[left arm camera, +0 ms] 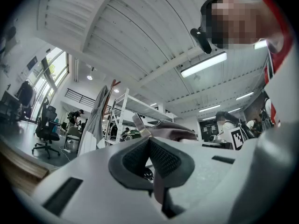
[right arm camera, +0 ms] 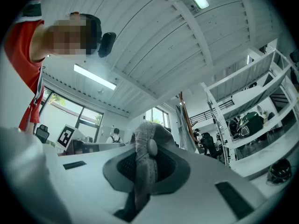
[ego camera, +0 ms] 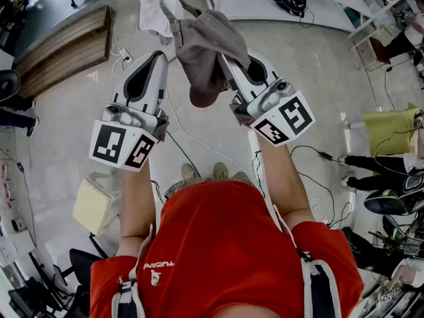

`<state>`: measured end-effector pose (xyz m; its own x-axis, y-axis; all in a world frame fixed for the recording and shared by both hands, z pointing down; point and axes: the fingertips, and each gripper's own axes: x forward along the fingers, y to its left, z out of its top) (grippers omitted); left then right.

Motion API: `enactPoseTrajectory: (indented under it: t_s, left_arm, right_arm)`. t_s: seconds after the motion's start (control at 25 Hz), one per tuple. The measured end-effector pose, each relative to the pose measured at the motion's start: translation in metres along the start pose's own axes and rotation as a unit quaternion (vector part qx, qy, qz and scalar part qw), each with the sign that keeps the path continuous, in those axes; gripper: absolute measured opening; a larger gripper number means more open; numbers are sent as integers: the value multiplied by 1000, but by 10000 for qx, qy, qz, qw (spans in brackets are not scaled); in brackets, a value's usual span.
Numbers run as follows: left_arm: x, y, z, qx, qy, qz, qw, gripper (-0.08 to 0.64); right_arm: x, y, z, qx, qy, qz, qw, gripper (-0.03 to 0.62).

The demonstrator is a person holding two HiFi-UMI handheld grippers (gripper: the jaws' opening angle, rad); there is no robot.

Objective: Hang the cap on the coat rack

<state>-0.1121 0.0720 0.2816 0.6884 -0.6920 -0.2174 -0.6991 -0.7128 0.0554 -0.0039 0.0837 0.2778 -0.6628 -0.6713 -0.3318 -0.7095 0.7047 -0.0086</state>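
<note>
In the head view a grey cap point(ego camera: 209, 42) hangs from my right gripper point(ego camera: 222, 58), which is shut on its fabric. The strap loop point(ego camera: 171, 8) sticks up to the left. The right gripper view shows the cap point(right arm camera: 145, 141) as a folded ridge pinched between the pads of my right gripper point(right arm camera: 145, 149). My left gripper point(ego camera: 161, 55) is raised beside the cap, apart from it, and shut on nothing. From my left gripper point(left arm camera: 149, 141) the cap point(left arm camera: 173, 133) shows just beyond the tips. The wooden coat rack point(left arm camera: 112, 87) stands ahead with a pale garment point(left arm camera: 96, 115) hanging on it. The coat rack point(right arm camera: 184, 111) also shows in the right gripper view.
A white garment point(ego camera: 152, 5) hangs straight ahead. A wooden bench point(ego camera: 63, 48) stands at the far left. Cables point(ego camera: 199, 141) run over the floor. White shelving point(right arm camera: 247, 101) is to the right of the rack. Seated people and a yellow-green cover point(ego camera: 387, 128) are at the right.
</note>
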Motion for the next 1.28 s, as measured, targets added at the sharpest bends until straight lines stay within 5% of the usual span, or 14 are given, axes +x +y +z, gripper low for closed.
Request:
enactPoseTrajectory:
  t_s: [0.92, 1.28]
  left_arm:
    - [-41, 76, 17, -105, -250, -243, 9993, 8]
    - [-11, 113, 12, -6, -245, -169, 9996, 9]
  right_arm:
    - [59, 25, -8, 261, -155, -382, 9988, 29]
    - [97, -42, -9, 102, -160, -393, 9990, 29]
